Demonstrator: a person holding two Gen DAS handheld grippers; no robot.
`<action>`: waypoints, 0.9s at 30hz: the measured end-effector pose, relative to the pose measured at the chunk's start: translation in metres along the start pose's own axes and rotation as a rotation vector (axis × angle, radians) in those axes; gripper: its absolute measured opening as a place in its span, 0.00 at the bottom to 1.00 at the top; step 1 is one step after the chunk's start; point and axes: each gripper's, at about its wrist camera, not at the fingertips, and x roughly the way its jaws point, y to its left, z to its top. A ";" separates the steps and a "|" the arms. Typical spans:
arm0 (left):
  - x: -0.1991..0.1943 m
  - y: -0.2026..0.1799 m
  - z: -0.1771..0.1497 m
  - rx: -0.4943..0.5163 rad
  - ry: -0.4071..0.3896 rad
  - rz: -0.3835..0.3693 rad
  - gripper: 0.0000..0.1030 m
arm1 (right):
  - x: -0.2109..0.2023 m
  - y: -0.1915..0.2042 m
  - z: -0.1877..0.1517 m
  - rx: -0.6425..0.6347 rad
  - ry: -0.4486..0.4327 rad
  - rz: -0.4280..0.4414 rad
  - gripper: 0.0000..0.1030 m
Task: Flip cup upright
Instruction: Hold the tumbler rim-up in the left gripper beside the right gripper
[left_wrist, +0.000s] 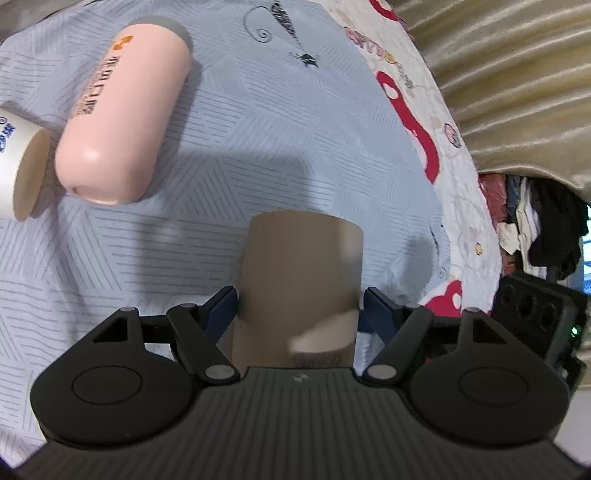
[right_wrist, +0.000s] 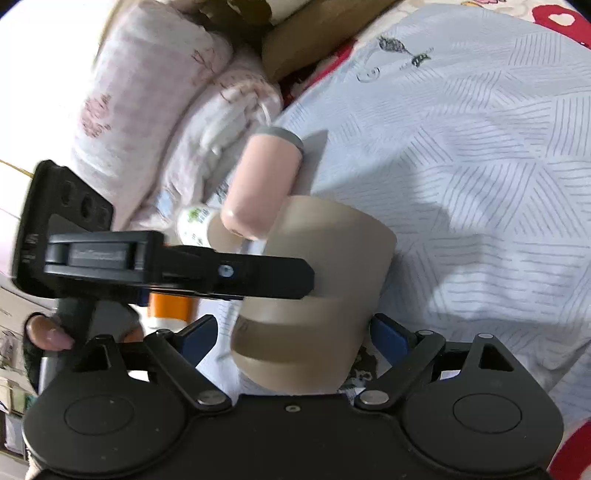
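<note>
A tan cup (left_wrist: 301, 284) sits between the fingers of my left gripper (left_wrist: 300, 308), which is shut on its sides and holds it over the light blue patterned cloth (left_wrist: 258, 122). The same cup (right_wrist: 314, 291) fills the middle of the right wrist view, with the left gripper's black finger across it. My right gripper (right_wrist: 293, 334) has its blue-padded fingers on either side of the cup's lower part; whether they press it is not clear.
A pink bottle (left_wrist: 122, 114) lies on its side on the cloth at the left, also in the right wrist view (right_wrist: 264, 184). A white paper cup (left_wrist: 18, 166) lies beside it. Pink folded bedding (right_wrist: 147, 110) and a beige curtain (left_wrist: 517, 74) border the cloth.
</note>
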 end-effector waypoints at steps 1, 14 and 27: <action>0.001 -0.003 -0.001 0.013 0.003 0.002 0.71 | 0.003 0.000 0.002 -0.008 0.007 -0.018 0.90; -0.012 -0.030 -0.043 0.181 -0.137 0.083 0.70 | 0.000 0.015 -0.007 -0.216 0.029 -0.049 0.87; -0.057 -0.073 -0.114 0.408 -0.386 0.240 0.69 | -0.022 0.076 -0.061 -0.701 -0.162 -0.149 0.86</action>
